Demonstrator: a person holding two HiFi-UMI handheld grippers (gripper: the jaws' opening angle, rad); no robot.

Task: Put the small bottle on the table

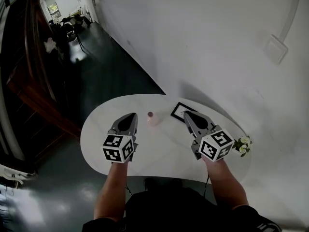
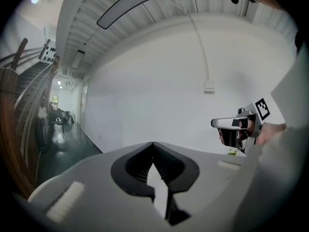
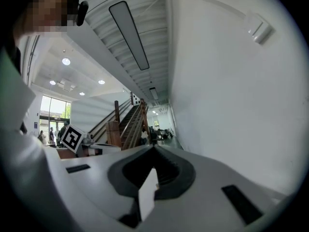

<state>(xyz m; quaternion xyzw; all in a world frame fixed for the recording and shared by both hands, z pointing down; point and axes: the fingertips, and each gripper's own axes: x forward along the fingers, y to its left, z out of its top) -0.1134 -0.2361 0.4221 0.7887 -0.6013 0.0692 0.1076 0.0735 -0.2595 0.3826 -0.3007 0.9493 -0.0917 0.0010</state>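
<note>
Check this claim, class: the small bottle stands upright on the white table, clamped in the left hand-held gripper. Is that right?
Not quite. The small bottle does stand upright on the white table, but the left hand-held gripper is not clamping it. The head view shows the bottle standing free, apart from that gripper, and the left gripper view shows the jaws shut on nothing.

White, rounded table [image 1: 159,151]. On it: small pink-capped bottle [image 1: 152,118] upright toward the far edge, black frame [image 1: 179,111] near it, white flowers [image 1: 243,145] at right edge.
</note>
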